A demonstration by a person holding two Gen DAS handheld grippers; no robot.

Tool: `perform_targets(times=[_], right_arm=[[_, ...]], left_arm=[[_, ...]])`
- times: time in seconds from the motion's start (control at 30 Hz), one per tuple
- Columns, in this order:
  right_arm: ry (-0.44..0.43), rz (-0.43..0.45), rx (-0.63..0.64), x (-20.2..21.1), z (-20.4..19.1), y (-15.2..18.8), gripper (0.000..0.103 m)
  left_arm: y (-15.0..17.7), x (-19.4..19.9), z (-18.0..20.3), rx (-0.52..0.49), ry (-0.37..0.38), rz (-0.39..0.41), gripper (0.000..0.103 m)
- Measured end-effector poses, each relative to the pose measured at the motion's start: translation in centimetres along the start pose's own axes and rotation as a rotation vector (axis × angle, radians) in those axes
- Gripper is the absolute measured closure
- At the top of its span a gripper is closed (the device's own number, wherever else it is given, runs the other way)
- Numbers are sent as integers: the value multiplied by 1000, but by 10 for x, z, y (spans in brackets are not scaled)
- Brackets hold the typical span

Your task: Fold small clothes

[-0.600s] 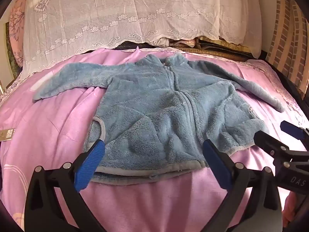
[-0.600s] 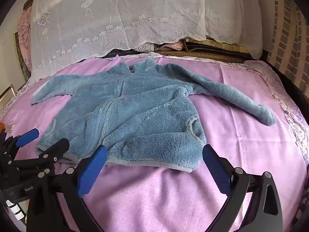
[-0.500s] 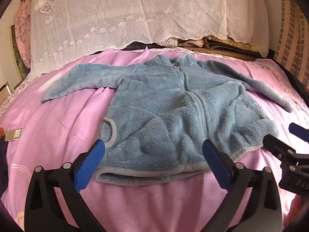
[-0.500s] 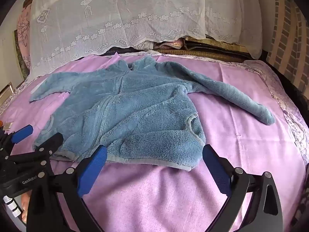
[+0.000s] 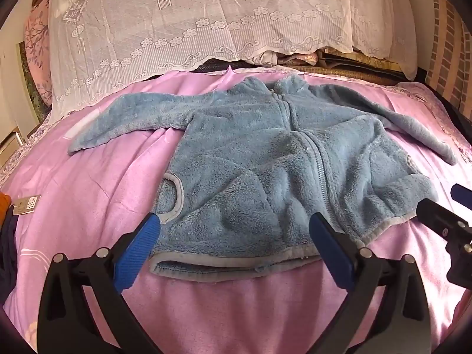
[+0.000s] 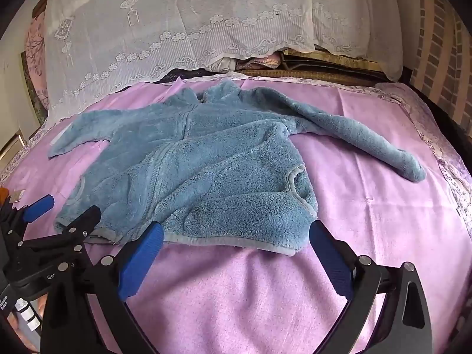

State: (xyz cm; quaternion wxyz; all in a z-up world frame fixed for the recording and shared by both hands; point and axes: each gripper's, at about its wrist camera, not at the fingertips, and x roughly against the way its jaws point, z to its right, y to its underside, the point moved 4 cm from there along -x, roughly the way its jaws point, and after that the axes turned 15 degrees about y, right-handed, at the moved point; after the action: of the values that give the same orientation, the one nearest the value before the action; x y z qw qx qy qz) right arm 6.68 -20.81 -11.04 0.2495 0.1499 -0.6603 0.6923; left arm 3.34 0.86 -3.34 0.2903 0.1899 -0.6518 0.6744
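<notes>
A small blue fleece zip jacket [image 5: 265,165] lies face up on a pink bedspread [image 5: 88,183], both sleeves spread out to the sides. It also shows in the right wrist view [image 6: 206,171]. My left gripper [image 5: 234,230] is open and empty, hovering just before the jacket's bottom hem. My right gripper [image 6: 236,236] is open and empty near the hem's right corner. The right gripper also shows at the right edge of the left wrist view [image 5: 442,215]. The left gripper also shows at the left edge of the right wrist view [image 6: 62,209].
A white lace cover [image 5: 206,29] drapes over pillows at the bed's head. A brick-pattern wall [image 5: 448,47] stands at the right. A paper tag [image 5: 28,205] and dark and orange cloth [image 5: 6,224] lie at the left edge of the bed.
Both grippers have drawn back slightly and shifted left, so the jacket sits a little farther away and more to the right in view. Both stay open and empty.
</notes>
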Motion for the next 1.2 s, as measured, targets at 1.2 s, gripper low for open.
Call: perform_targets(times=[1.2], right_arm=[[-20,-7,-31,-1,5,1,3]], left_arm=[[-1,-1,-8,8,5,-6,5]])
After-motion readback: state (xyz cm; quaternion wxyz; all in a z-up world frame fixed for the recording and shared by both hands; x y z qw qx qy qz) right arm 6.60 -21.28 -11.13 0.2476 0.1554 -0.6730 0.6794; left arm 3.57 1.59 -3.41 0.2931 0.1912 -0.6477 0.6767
